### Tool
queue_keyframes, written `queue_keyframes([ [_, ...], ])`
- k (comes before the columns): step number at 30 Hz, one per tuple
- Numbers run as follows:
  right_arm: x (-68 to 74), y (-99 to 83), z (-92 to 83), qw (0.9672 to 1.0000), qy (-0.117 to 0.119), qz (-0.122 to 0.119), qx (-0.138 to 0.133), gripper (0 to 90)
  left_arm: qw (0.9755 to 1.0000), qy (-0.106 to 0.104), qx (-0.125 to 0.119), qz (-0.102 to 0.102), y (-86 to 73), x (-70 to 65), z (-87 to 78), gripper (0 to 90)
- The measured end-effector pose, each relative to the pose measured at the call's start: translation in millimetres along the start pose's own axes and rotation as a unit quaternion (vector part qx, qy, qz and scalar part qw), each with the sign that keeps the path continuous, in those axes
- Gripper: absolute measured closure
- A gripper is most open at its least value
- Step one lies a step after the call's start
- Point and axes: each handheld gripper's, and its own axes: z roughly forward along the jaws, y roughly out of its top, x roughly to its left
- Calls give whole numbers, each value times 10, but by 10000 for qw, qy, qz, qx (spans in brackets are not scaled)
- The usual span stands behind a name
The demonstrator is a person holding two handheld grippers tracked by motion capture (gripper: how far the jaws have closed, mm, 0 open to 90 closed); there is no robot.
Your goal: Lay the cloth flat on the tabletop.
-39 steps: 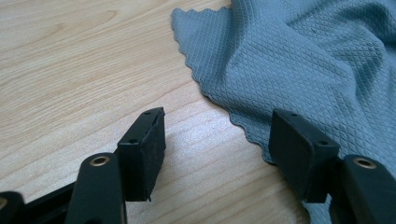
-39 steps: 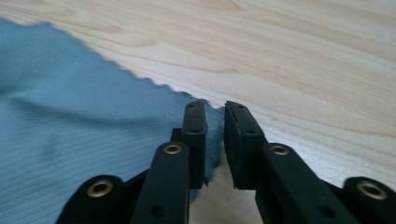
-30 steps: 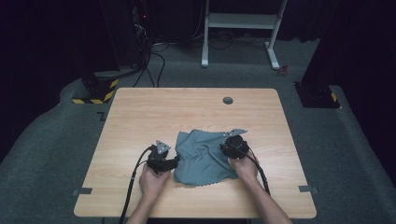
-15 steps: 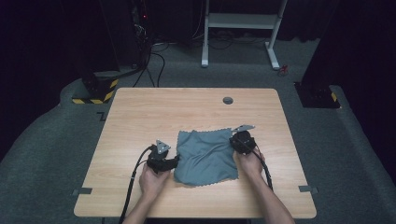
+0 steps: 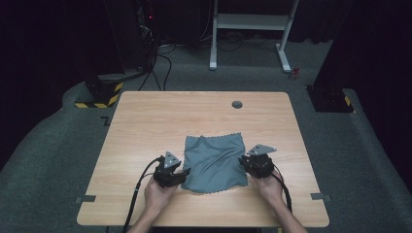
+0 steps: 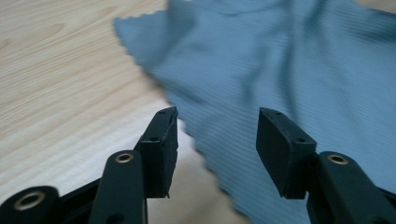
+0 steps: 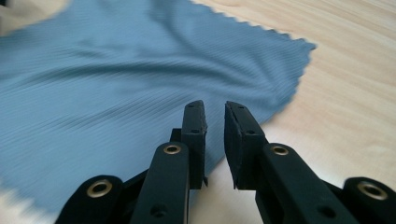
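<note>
Cloth: the blue-grey cloth (image 5: 214, 162) lies spread and slightly rumpled on the near half of the counter, between your two hands; it is the largest loose thing here.

Counter: the light wood counter (image 5: 145, 121) carries the cloth, with a small dark round hole (image 5: 237, 104) near its far edge, well apart from the work.

Left gripper: your left gripper (image 5: 180, 175) sits just beside the cloth's near-left edge. Its jaws have just been closing but stand apart, and in the left gripper view (image 6: 212, 123) the zigzag hem runs through the gap untouched by either pad, so nothing is held.

Right gripper: your right gripper (image 5: 245, 162) sits at the cloth's right edge. Its jaws have just been opening a little and stand with a narrow slit; in the right gripper view (image 7: 215, 114) that slit is empty and the cloth lies ahead and to the left.

Key relation: the cloth lies inward from both grippers, each at about the same reach from its own side edge. Judging by this, the left is better placed, since the hem already lies between its jaws.
</note>
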Motion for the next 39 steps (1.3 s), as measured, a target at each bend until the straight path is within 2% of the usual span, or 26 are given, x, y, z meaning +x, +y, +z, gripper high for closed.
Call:
queue_keyframes([
  [3,118,-138,-150,9997,209,-91,-56,794,9996,-109,138,202,-47,-106,-71,507],
  [5,188,-222,-192,9994,293,-200,-24,795,9992,-71,229,317,-88,-156,-102,513],
  [7,250,-291,-203,9991,218,-356,62,793,9991,-16,258,347,-129,-179,-117,516],
  [9,271,-358,-191,9989,287,-351,132,770,9989,18,280,363,-167,-185,-122,516],
  [13,289,-486,-177,9989,252,-324,214,734,9985,73,339,427,-244,-207,-111,504],
  [15,299,-532,-195,9990,220,-338,200,742,9987,74,302,397,-262,-199,-123,498],
  [16,301,-540,-206,9991,231,-297,216,758,9988,66,292,381,-268,-195,-126,496],
  [19,329,-555,-222,9987,238,-392,215,877,9993,-4,255,275,-286,-177,-125,495],
  [21,364,-544,-233,9979,165,-555,295,892,9996,-40,216,172,-305,-162,-126,494],
  [24,378,-564,-284,9972,216,-594,392,896,9999,8,108,119,-335,-181,-131,493],
  [29,456,-644,-398,9965,336,-596,478,893,9997,-9,154,208,-339,-212,-153,500],
  [31,469,-643,-406,9965,337,-585,500,844,9994,11,197,278,-331,-217,-163,500],
  [32,465,-636,-404,9967,342,-573,465,817,9992,27,216,335,-332,-226,-175,499],
  [36,449,-560,-421,9985,289,-407,222,767,9988,-189,118,433,-347,-285,-227,502],
  [37,450,-533,-410,9985,282,-440,162,765,9983,-199,132,523,-342,-311,-239,506],
  [39,472,-484,-369,9984,303,-465,123,764,9978,-279,165,571,-337,-350,-236,524],
])
